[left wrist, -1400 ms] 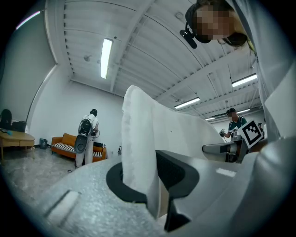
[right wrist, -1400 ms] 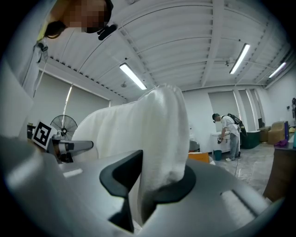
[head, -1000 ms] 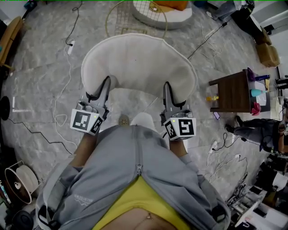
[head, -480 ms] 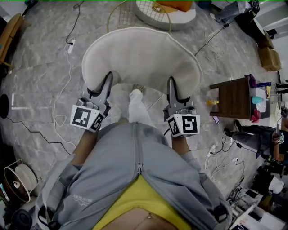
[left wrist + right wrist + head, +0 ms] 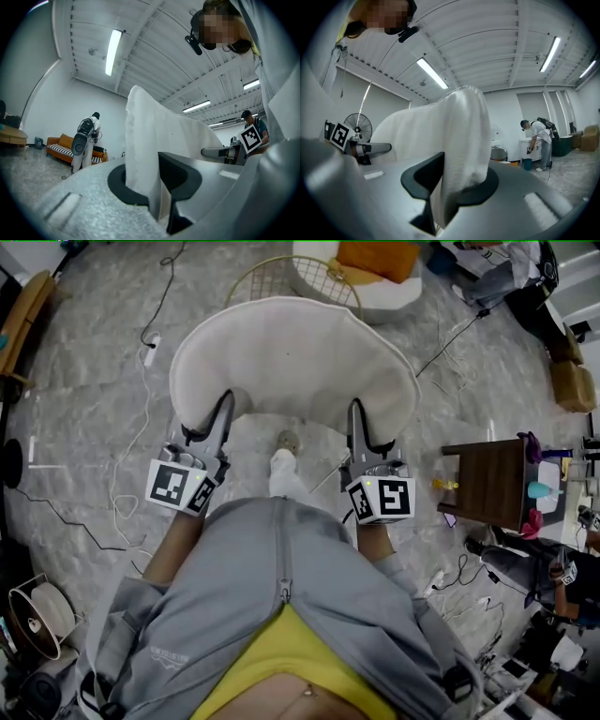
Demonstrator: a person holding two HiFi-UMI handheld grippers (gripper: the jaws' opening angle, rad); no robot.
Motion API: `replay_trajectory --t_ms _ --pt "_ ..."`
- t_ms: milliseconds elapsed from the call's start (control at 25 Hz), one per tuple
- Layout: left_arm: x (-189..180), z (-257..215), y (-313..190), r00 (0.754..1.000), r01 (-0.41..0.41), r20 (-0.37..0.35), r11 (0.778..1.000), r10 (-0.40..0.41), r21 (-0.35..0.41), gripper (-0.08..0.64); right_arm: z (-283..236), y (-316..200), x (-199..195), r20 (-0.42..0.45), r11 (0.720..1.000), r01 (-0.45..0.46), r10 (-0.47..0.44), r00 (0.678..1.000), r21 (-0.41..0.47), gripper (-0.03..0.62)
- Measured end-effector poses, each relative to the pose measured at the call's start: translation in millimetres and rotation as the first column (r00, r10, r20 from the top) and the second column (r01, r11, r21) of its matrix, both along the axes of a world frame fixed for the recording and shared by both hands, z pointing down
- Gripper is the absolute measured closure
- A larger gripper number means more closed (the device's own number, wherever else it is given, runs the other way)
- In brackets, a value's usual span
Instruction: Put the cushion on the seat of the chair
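Note:
A big white kidney-shaped cushion (image 5: 291, 362) hangs level in front of me, held by its near edge. My left gripper (image 5: 225, 411) is shut on its left lobe and my right gripper (image 5: 357, 414) is shut on its right lobe. In the left gripper view the cushion (image 5: 154, 136) stands pinched between the jaws of the left gripper (image 5: 151, 190). The right gripper view shows the cushion's edge (image 5: 461, 136) folded into the right gripper (image 5: 449, 187). Beyond the cushion, at the top of the head view, is a gold wire chair (image 5: 272, 277), partly hidden.
A white round base with an orange pad (image 5: 375, 263) lies beside the chair. A dark wooden side table (image 5: 483, 482) with bottles stands right. Cables (image 5: 141, 418) trail over the grey floor. A fan (image 5: 37, 615) is lower left; another person (image 5: 539, 563) is at right.
I have walked forward with the cushion: the wire chair and orange pad have come further into view at the top, the side table has slid down and right. Both grips are unchanged.

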State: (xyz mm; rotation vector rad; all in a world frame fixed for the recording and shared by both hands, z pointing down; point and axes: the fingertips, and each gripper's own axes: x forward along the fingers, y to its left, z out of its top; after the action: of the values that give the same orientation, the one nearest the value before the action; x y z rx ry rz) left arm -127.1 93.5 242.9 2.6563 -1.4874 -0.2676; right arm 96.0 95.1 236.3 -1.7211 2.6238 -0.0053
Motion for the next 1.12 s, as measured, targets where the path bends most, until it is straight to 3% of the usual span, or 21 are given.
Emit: replay_trajectory --t_ms 560,1120 --pt "31 21 -178 0.999 0.051 0.008 0.994 -0.051 -0.092 0.492 26 -196 32 0.004 0.993 0.095 -0.095 0.995 -0.065 0.508" --pt "16 69 -269 0.999 0.044 -0.014 0.978 -0.047 -0.206 0.492 69 -280 17 -0.007 0.982 0.092 -0.095 0.995 -0.168 0.508"
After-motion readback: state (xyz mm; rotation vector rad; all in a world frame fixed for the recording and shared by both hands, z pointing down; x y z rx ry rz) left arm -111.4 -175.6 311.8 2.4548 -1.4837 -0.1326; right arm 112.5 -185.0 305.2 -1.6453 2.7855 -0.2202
